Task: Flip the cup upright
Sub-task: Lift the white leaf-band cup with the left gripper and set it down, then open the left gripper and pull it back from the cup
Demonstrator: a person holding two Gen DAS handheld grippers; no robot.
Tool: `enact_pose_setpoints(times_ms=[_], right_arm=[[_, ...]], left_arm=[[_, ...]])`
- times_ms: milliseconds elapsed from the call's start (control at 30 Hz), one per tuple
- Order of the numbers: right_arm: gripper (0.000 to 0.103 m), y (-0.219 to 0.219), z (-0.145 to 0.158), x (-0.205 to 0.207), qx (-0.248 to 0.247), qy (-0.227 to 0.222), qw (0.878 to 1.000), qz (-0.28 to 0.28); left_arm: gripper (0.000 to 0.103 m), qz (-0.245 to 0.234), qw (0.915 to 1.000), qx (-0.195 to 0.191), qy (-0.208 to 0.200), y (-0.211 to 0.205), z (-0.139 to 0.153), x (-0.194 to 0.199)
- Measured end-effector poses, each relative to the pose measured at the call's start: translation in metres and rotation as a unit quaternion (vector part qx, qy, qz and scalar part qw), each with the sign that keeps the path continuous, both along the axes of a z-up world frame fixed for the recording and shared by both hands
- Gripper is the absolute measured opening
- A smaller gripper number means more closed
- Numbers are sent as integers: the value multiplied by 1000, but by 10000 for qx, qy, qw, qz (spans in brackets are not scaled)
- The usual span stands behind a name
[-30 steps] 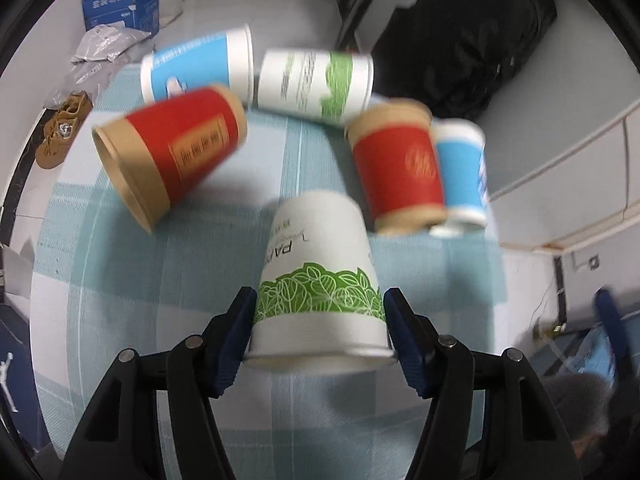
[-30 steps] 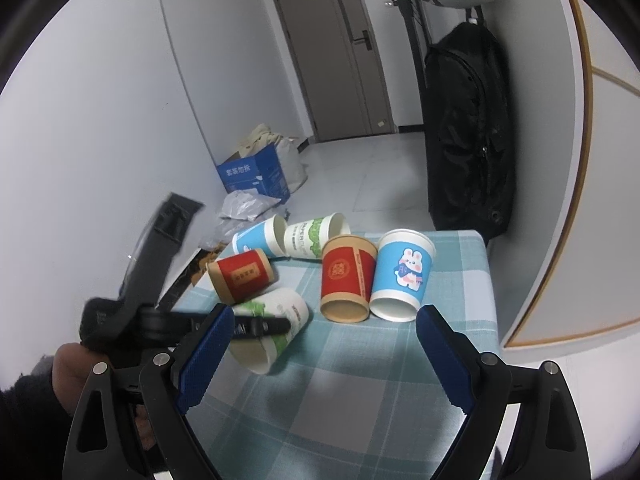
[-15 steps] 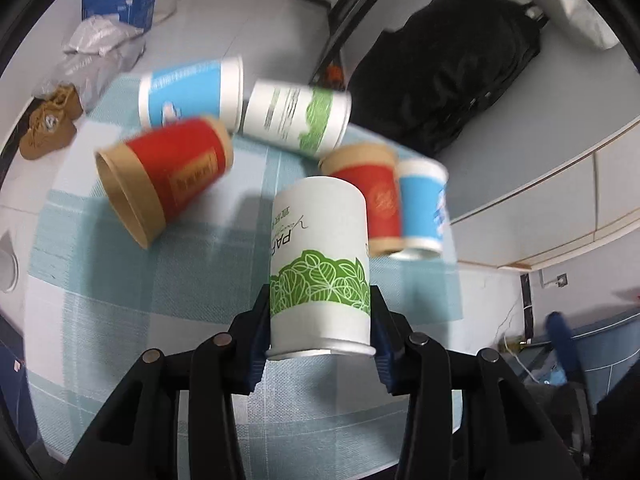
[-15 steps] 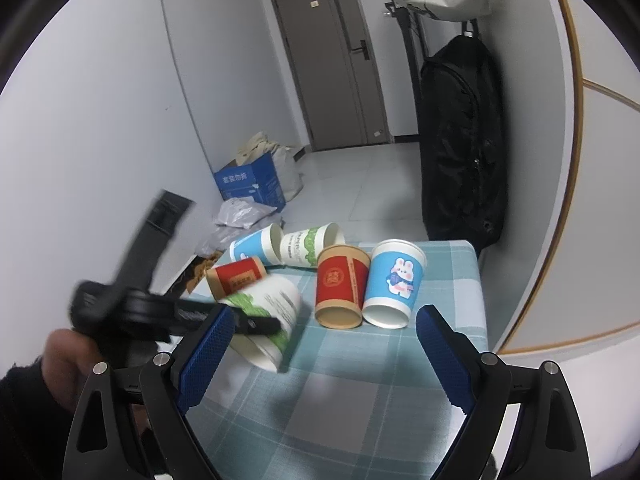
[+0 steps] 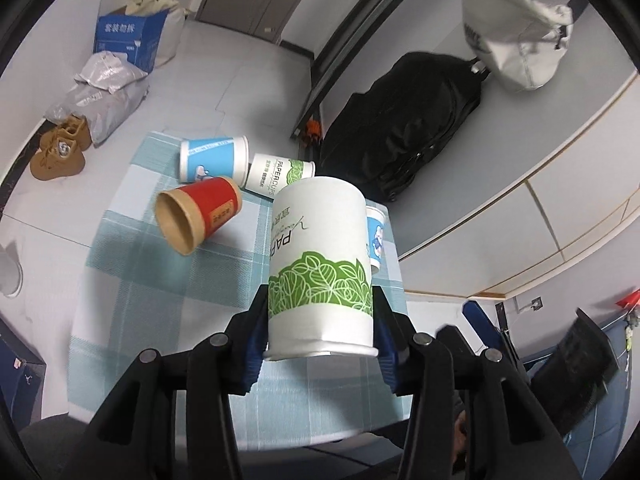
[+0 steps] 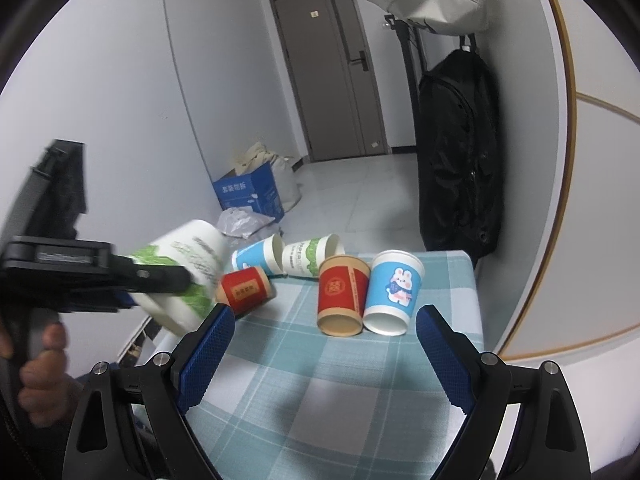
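The left gripper (image 5: 320,344) is clenched on the white cup with green leaves (image 5: 320,272), pads on opposite sides near its rim, and holds it in the air above the checked surface (image 5: 168,280), with the closed base pointing away and the open mouth toward the camera. To finish well, the wrist should roll until the mouth faces up, then come down over a bare patch of cloth near the front edge, well apart from the red cup (image 5: 196,216) lying on its side. The base should sit flat before the squeeze loosens, since thin paper walls dent easily and a tilted landing could tip it. The right gripper (image 6: 320,356) hovers released over the cloth, grasping nothing.
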State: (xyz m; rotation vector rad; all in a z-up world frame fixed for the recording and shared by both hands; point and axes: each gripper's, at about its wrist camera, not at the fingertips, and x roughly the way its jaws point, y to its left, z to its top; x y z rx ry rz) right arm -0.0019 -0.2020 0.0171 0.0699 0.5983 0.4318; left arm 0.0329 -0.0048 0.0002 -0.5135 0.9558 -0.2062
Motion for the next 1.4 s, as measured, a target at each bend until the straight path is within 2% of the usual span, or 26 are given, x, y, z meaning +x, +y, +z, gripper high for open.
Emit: enact_pose_setpoints(times_ms=[133, 233, 267, 367, 467, 600, 833, 900, 1000, 1067, 1100, 1400], right_arm=[[93, 6, 1, -8, -91, -88, 9999, 51], [93, 11, 1, -15, -249, -198, 9994, 108], [93, 12, 1, -18, -297, -228, 9992, 132], [93, 17, 0, -25, -418, -300, 9985, 192], [93, 22, -5, -31, -491, -269, 9982, 205], [93, 26, -11, -33, -576, -199, 9979, 221], [93, 29, -21, -31, -604, -78, 9980, 163], [93, 29, -23, -28, -603, -42, 9981, 144], [93, 28, -25, -24, -569, 21, 9983, 106], [93, 27, -26, -23, -561, 54, 9984, 104], [93, 28, -26, -22, -563, 57, 9983, 105], [93, 28, -26, -22, -509, 77, 9986, 155]], left_arm=[[43, 136, 9999, 45, -22, 4, -6, -18], [44, 182, 9997, -75, 132, 10, -25, -22], [44, 198, 9996, -138, 138, 8, -22, -26], [45, 194, 9995, -219, 152, 11, -35, -31], [46, 176, 9992, -246, 269, 11, -53, -33], [46, 197, 9975, -158, 660, 14, -78, -28], [50, 342, 9963, -236, 757, 17, -95, -22], [56, 372, 9950, -322, 864, 18, -101, -21], [62, 361, 9930, -127, 1117, 15, -112, -16], [71, 327, 9932, -125, 1107, 12, -114, -16], [79, 312, 9936, -79, 1078, 11, -110, -17], [80, 358, 9931, -56, 1114, 16, -106, -19]])
